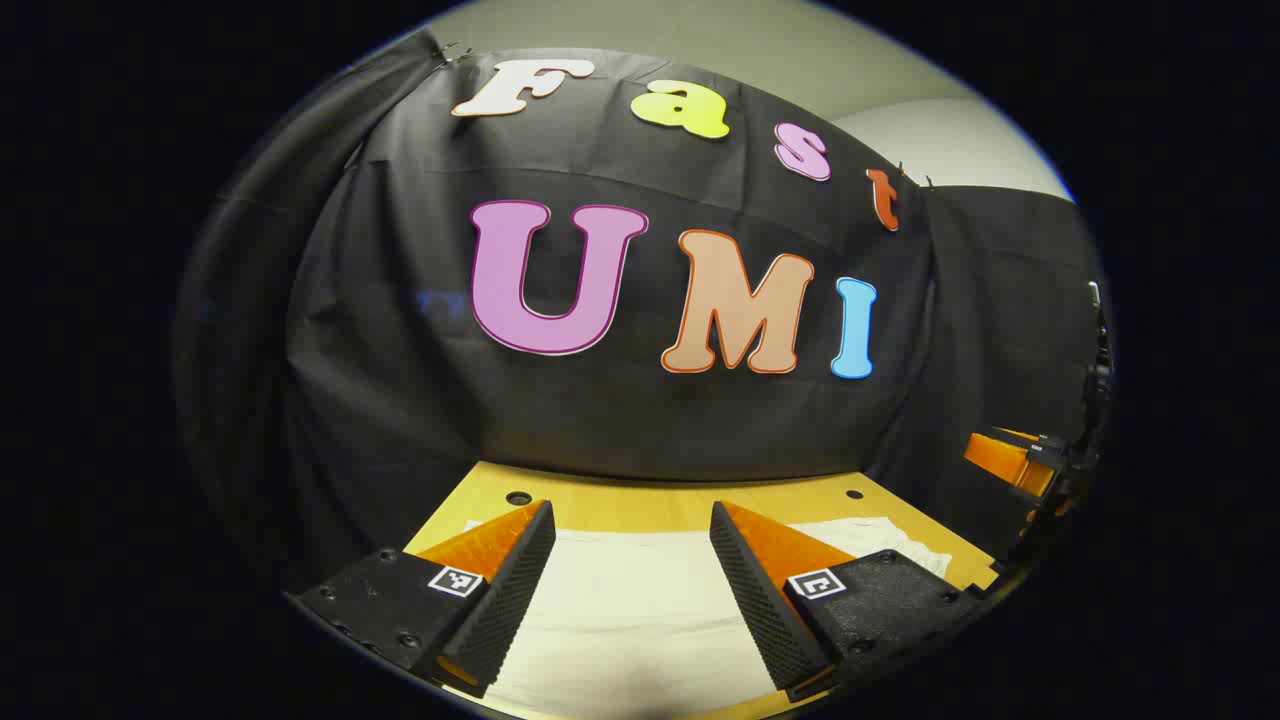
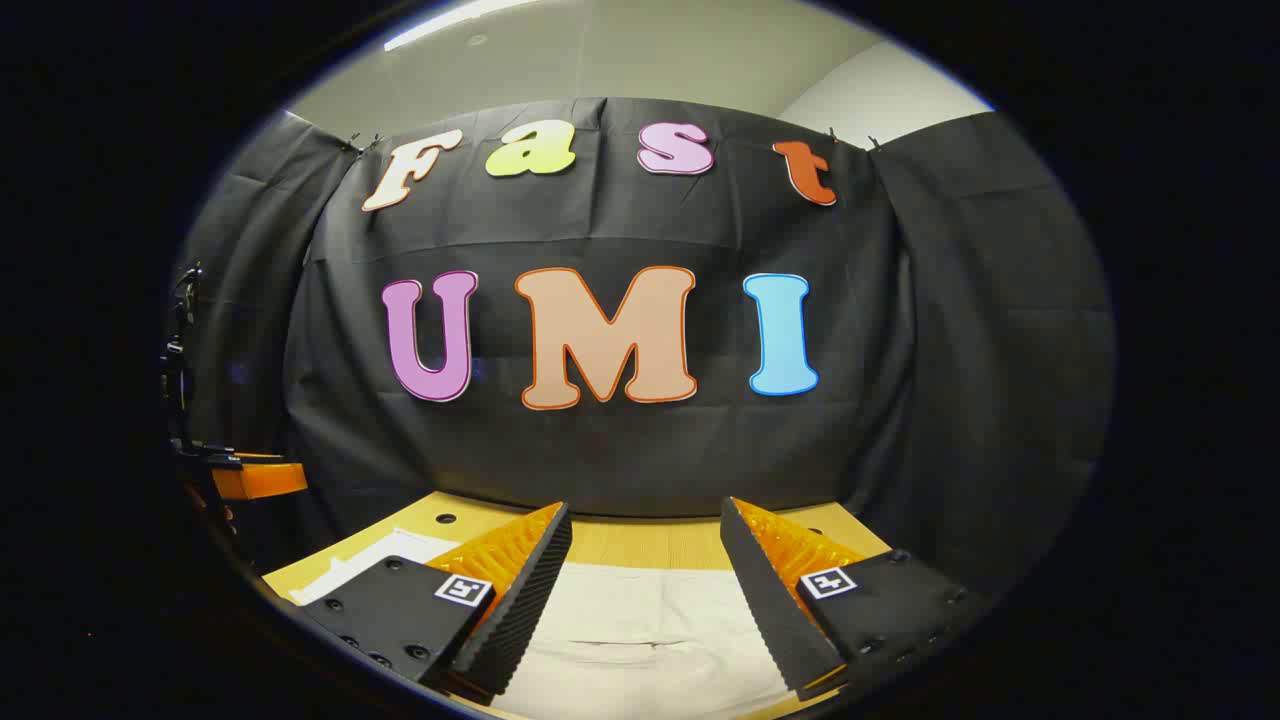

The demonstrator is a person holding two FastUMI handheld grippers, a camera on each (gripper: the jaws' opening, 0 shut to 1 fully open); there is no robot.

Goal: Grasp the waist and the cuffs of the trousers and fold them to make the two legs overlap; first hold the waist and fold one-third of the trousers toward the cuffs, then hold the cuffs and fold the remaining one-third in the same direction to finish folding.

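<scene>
While both claws gape, trousers (image 1: 640, 610) lie flat on table (image 1: 640, 505).

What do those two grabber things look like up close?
The left gripper and the right gripper each have two wedge-shaped fingers with ridged, saw-toothed inner faces. Behind each finger sits a flat black block with round screw holes and a small square black-and-white marker.

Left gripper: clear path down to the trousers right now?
Probably yes. The left gripper hangs with jaws open above the pale trousers on the table, and nothing lies between them.
</scene>
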